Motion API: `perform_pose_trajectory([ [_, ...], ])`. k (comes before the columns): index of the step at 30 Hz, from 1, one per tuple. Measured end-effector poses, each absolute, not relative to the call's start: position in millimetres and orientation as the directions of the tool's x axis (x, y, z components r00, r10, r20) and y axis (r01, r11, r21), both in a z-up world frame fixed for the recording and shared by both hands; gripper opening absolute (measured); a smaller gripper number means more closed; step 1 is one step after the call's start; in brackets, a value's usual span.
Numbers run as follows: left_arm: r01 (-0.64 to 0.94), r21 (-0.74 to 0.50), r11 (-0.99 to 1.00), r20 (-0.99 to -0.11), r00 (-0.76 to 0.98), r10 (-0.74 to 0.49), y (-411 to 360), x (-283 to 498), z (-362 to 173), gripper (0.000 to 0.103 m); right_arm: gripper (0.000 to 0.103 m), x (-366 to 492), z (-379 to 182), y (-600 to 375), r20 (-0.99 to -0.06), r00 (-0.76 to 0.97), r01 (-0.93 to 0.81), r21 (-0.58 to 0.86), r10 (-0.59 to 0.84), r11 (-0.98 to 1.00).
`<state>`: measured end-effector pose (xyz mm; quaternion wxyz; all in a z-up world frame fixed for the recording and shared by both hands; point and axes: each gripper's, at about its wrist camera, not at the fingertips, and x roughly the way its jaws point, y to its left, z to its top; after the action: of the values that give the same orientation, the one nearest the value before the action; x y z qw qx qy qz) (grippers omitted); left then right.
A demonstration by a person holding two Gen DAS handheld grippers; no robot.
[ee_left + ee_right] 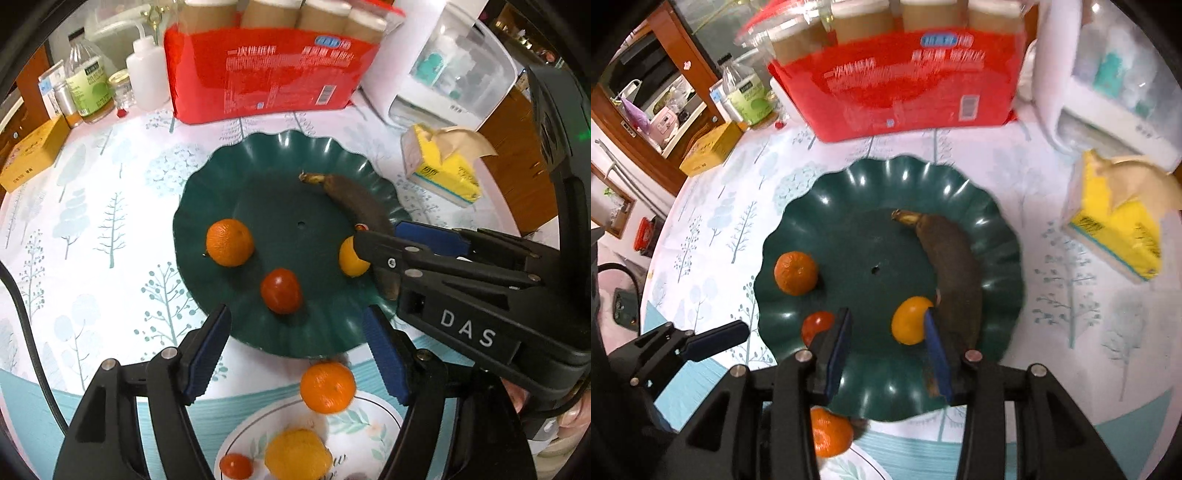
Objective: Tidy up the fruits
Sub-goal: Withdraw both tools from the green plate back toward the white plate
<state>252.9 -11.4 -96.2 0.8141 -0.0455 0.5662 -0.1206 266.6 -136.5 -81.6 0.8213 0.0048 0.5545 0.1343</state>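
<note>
Already done: four fruits are laid on the green plate [258, 162]: one banana [354, 199], one orange [229, 242], one tomato [280, 291], one yellow citrus [351, 264].
Left to move: three fruits are seen on or by the white plate [373, 424]: tangerine [327, 386], yellow fruit [297, 454], small tomato [236, 464].
Left gripper [295, 354]: fingers apart, nothing held.
Right gripper [890, 350]: fingers apart, nothing clamped.

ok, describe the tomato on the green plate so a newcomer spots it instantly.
Find the dark green scalloped plate mid-table. On its near edge, between the mandarin and a yellow-orange fruit, sits the tomato. It is the plate's only red, smooth-skinned fruit.
</note>
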Motion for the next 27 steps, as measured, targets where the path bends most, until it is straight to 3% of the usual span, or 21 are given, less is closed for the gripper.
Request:
perform_pose_trajectory([
  [27,0.156,-0.153,0.976,-0.831,0.514,-0.213,7.0,102.5,22.0,0.076,0.041,111.8,29.8,-178.0,-0.815,0.523,-0.223,0.153,0.251,0.963],
])
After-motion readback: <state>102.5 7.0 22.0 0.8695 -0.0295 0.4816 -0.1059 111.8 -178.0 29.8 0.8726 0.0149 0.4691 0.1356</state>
